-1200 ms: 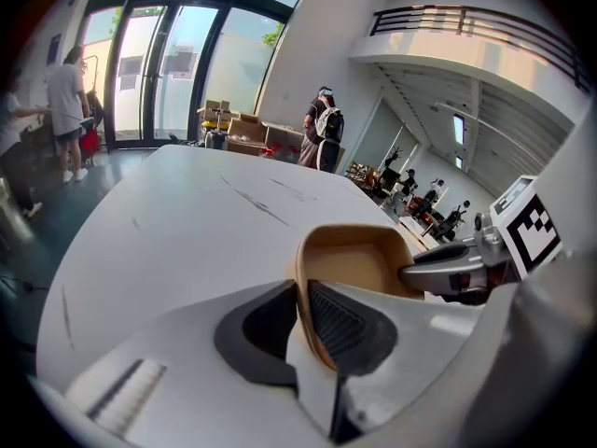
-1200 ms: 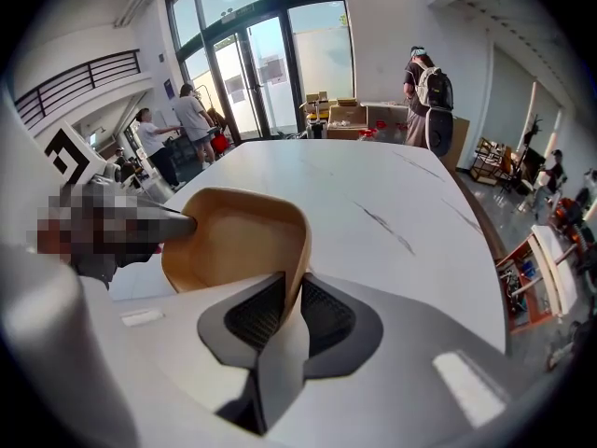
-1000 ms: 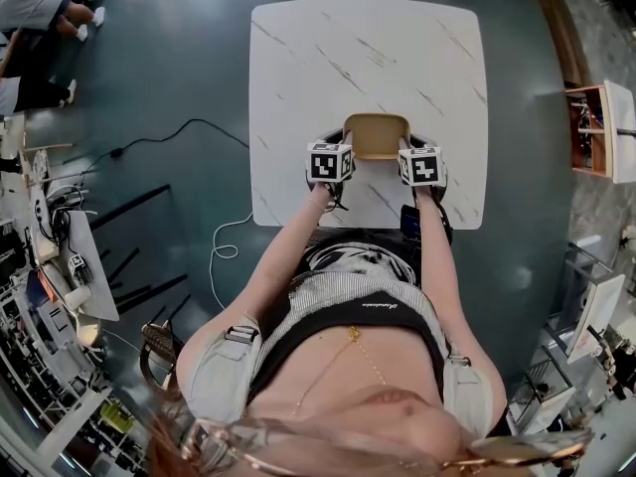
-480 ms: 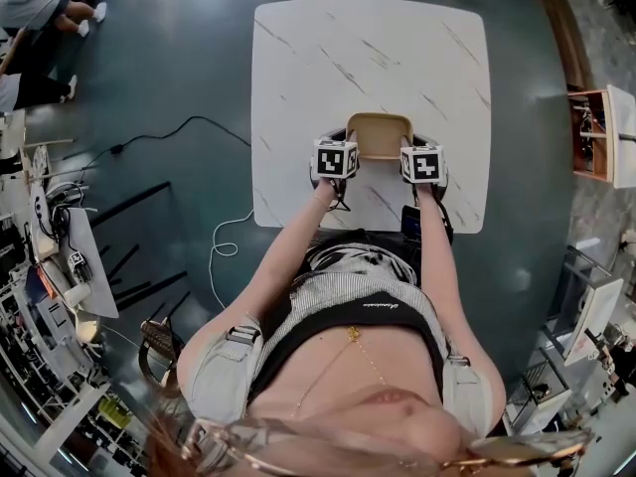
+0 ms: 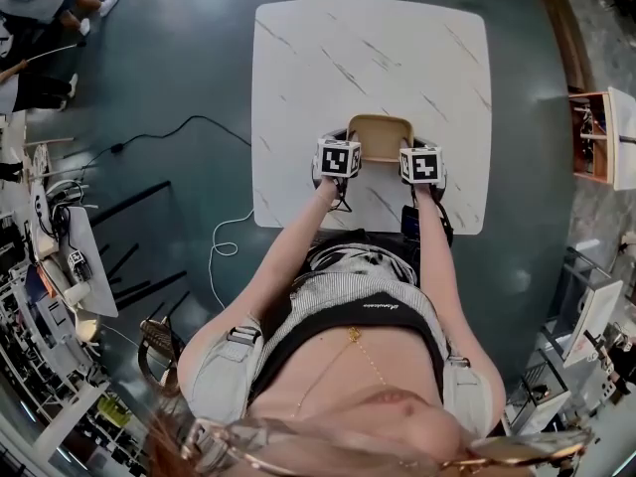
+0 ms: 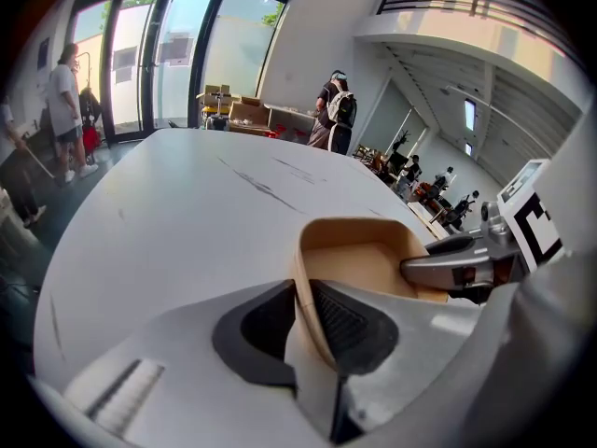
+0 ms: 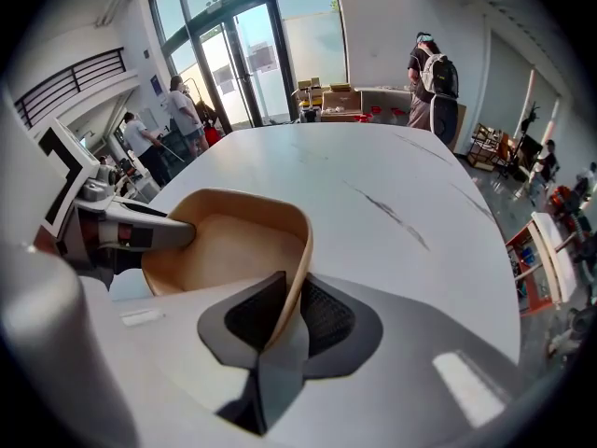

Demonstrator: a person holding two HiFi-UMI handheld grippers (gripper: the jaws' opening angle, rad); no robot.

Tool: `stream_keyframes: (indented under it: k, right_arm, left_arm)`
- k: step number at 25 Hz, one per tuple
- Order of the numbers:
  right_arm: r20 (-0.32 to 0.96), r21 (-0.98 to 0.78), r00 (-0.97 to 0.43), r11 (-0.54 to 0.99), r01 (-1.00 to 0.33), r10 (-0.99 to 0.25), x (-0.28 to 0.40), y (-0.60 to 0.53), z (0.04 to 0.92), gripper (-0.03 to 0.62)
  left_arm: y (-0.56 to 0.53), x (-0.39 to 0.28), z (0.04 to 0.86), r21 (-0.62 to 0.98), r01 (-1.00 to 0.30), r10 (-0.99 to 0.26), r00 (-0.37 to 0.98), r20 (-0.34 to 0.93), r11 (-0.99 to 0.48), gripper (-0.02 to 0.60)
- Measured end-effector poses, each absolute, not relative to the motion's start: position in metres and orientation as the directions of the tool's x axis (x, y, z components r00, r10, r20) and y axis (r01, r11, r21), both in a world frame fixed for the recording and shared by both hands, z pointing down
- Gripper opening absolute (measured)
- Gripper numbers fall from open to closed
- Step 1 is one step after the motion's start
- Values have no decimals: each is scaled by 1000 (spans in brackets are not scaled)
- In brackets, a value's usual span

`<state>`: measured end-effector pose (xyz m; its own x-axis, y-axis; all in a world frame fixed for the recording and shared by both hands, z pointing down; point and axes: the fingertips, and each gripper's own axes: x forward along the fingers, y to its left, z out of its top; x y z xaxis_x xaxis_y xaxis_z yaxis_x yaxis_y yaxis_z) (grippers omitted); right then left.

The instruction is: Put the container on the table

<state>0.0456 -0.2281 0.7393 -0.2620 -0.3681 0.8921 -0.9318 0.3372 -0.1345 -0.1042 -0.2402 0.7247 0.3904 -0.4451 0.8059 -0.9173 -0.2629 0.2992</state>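
Observation:
A tan, empty, rounded-square container (image 5: 378, 137) is over the near part of the white marble-look table (image 5: 368, 58); contact with the top cannot be judged. My left gripper (image 6: 300, 320) is shut on the container's (image 6: 359, 264) left wall, one pad inside and one outside. My right gripper (image 7: 284, 315) is shut on the container's (image 7: 229, 245) right wall the same way. In the head view the left gripper (image 5: 343, 152) and right gripper (image 5: 412, 157) flank the container. Each gripper view shows the other gripper across the container.
A dark phone-like object (image 5: 409, 222) lies near the table's front edge by my right arm. A black cable (image 5: 159, 139) and a white cable (image 5: 221, 251) run over the floor at the left. A wooden shelf (image 5: 591, 132) stands right. People (image 7: 431, 87) stand beyond the table.
Both grippers and the container have shifted slightly away from the person, farther onto the table. The grip on both walls is unchanged.

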Motion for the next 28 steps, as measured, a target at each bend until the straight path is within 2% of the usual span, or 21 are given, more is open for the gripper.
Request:
stream_keyframes:
  k: [28]
  right_arm:
    - [877,-169,-281,297,-940,-390,46,-229,740,81]
  left_arm:
    - [-241,-103,727,297,-914,-458,398,795,-277,48]
